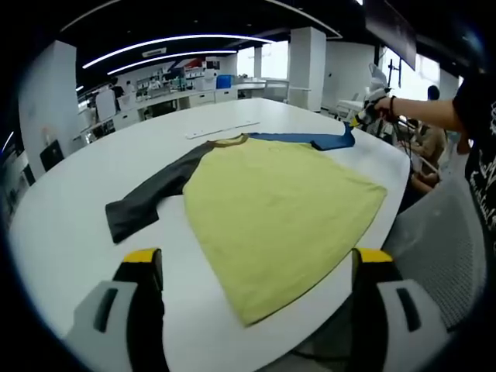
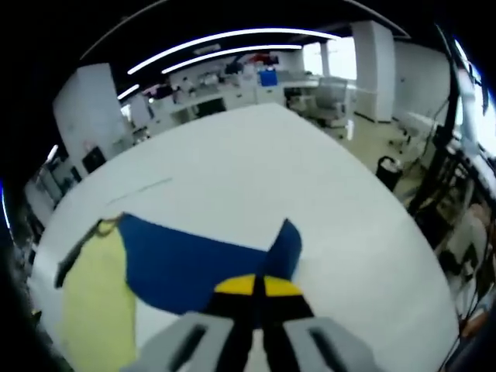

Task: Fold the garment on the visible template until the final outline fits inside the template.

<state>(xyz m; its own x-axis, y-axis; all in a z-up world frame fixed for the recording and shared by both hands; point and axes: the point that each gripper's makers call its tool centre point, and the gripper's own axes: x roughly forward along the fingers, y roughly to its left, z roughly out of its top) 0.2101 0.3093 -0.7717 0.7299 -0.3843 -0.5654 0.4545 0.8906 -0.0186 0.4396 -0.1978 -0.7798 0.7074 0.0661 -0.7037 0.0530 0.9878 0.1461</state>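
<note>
Pinching blue sleeve (image 2: 194,263), right gripper (image 2: 258,285) at its cuff.

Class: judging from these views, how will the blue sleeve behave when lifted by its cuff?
Probably floppy: the blue sleeve already bends up where the right tongs pinch it. Likely light, lying thin and flat on the table, so it should drape and trail.

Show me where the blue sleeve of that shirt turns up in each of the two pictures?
Left gripper view: the blue sleeve lies at upper right, at the shirt's far shoulder, its end held by the right gripper.
Right gripper view: it fills the lower middle, pinched at the bottom.
Shared landmark: the yellow-green shirt body, left of the sleeve.
</note>
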